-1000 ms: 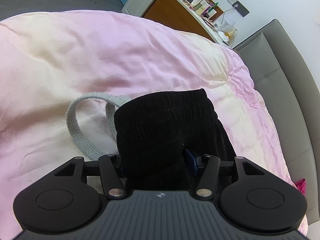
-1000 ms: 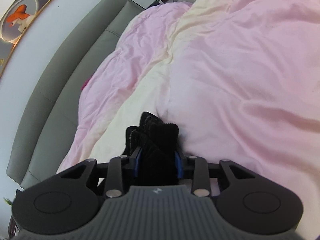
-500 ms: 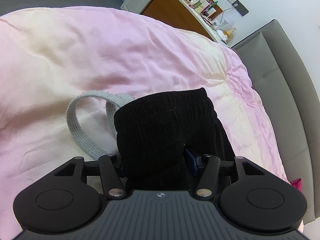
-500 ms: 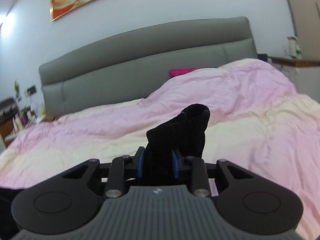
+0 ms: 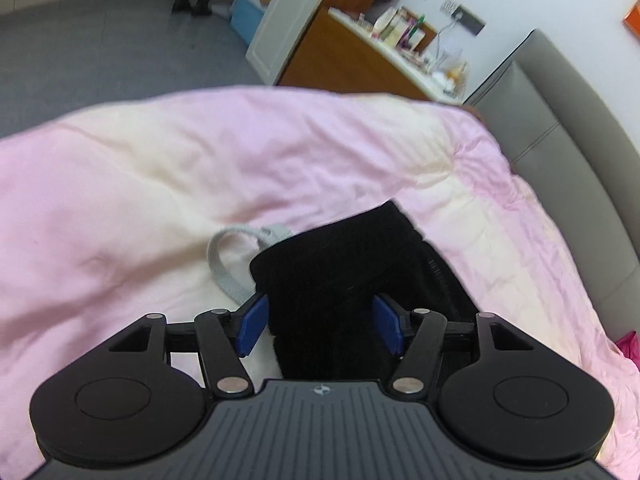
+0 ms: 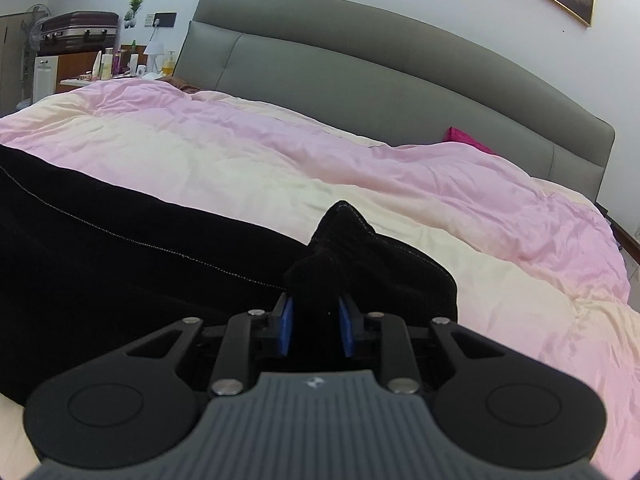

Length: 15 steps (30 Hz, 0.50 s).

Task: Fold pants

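**Operator A:** Where were the black pants (image 6: 120, 264)?

**Operator B:** On the pink-and-cream duvet (image 6: 280, 168), which covered the bed in front of the grey headboard (image 6: 360, 80). In the right wrist view the fabric ran from the left edge across to the gripper, with a line of pale stitching along it.

**Operator A:** State of the right gripper (image 6: 314, 330)?

**Operator B:** Its jaws were closing, the blue pads (image 6: 286, 328) pinching a bunched peak of the pants that stood up between them.

**Operator A:** And the left gripper (image 5: 320, 322)?

**Operator B:** Its jaws were opening. A thick fold of the pants (image 5: 340, 272) sat between the pads (image 5: 252, 322). White showed between the left pad and the fabric; the right pad lay at the cloth's edge, contact not discernible.

**Operator A:** Anything adjacent?

**Operator B:** A grey woven strap (image 5: 224, 268) looped out on the duvet (image 5: 160, 200) just left of the fold. Beyond the bed stood a wooden counter (image 5: 344, 56) with bottles on it.
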Tool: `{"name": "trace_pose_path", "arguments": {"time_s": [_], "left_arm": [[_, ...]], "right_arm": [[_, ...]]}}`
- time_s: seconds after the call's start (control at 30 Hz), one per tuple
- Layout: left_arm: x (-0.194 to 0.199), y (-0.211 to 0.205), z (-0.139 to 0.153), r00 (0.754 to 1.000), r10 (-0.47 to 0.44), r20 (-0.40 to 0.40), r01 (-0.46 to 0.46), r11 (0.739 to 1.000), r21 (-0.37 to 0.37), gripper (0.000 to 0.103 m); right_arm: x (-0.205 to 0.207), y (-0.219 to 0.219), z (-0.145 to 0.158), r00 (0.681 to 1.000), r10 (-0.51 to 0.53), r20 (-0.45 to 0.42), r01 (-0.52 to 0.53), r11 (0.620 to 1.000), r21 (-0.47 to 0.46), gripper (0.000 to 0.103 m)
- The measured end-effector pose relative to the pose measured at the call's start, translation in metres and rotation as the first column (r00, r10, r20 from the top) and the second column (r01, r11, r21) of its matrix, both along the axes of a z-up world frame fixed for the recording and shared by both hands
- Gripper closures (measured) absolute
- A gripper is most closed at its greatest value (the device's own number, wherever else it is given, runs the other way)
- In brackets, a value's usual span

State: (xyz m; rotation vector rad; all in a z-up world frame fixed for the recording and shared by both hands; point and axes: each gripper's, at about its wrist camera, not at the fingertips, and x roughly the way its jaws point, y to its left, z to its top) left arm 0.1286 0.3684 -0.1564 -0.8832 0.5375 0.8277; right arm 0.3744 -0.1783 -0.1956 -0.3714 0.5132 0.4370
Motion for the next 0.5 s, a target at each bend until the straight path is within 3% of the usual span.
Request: {"name": "trace_pose_path", "arguments": {"time_s": [0.07,0.13,0.2,0.23,0.3,0.37,0.47,0.5], "left_arm": [[0.002,-0.022,0.021,0.999,-0.026,0.032,0.023,0.997,0.067,0.029],[0.017,-0.05,0.04,0.992,-0.117,0.054,0.108,0.985,0.136,0.018],[0.045,-0.082,0.051,0.957,-0.278,0.081,0.262,0.95,0.168,0.013],[0.067,-0.102,0.053,0.917,-0.391,0.081,0.374,0.912,0.168,0.012],[0.113,-0.14,0.052,0.807,-0.587,0.062,0.576,0.807,0.132,0.012],[0.163,-0.184,0.042,0.661,-0.747,0.066,0.744,0.665,0.07,0.012],[0.236,-0.257,0.021,0.439,-0.897,0.051,0.898,0.44,0.003,0.012],[0.257,-0.276,0.014,0.39,-0.92,0.037,0.921,0.389,-0.021,0.012]], "right_arm": [[-0.004,-0.004,0.001,1.0,-0.016,0.012,0.016,1.0,0.021,0.083],[-0.006,-0.014,0.006,0.999,-0.047,0.019,0.045,0.996,0.083,0.083],[-0.005,-0.022,0.011,0.998,-0.06,0.015,0.057,0.989,0.133,0.083],[-0.004,-0.023,0.013,0.998,-0.053,0.017,0.05,0.989,0.138,0.083],[-0.002,-0.022,0.013,0.999,-0.029,0.031,0.025,0.993,0.113,0.082],[0.0,-0.017,0.007,1.0,0.009,0.026,-0.011,0.997,0.071,0.081],[0.003,-0.007,-0.014,0.999,0.048,-0.025,-0.047,0.999,0.019,0.077],[0.005,-0.007,-0.022,0.997,0.04,-0.07,-0.039,0.999,0.02,0.076]]}}
